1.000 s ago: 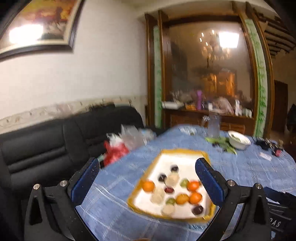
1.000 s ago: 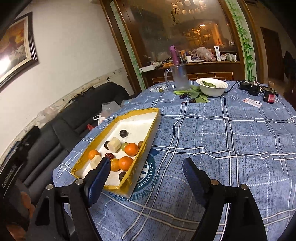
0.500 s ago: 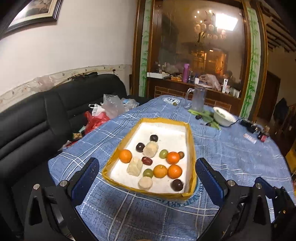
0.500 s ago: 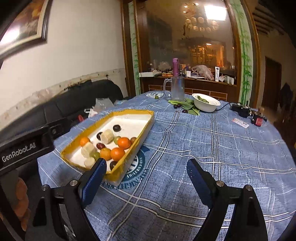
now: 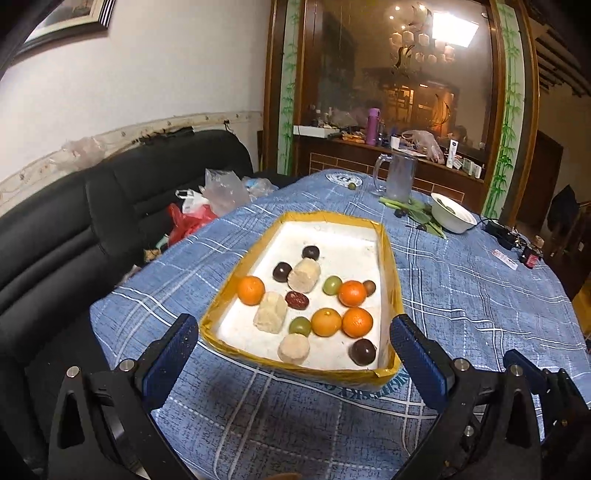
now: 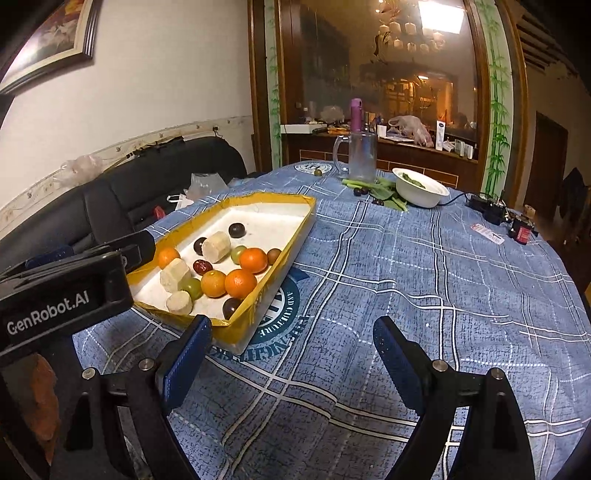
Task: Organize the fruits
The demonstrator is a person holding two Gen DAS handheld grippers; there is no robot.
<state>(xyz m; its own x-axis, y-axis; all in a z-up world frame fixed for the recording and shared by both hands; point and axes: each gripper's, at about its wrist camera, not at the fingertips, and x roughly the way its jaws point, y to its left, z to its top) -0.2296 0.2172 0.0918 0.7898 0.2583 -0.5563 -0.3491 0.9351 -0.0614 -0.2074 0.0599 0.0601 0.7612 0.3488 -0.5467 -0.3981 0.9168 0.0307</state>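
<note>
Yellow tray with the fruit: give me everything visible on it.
The yellow tray is a shallow, long open box with a white, foam-like floor and crinkled yellow-taped walls. It lies flat on the blue checked tablecloth, near the table edge by the black sofa, partly covering a round printed emblem. Inside lie four oranges, pale cut chunks, green, dark and reddish small fruits, grouped toward the near end; the far end is bare. Neither gripper touches it.

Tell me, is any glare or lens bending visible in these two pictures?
Left wrist view: sharp, the ceiling light blows out white, and the door frame bows. Right wrist view: the same light glares, the tablecloth lines curve, and the corners go black.
</note>
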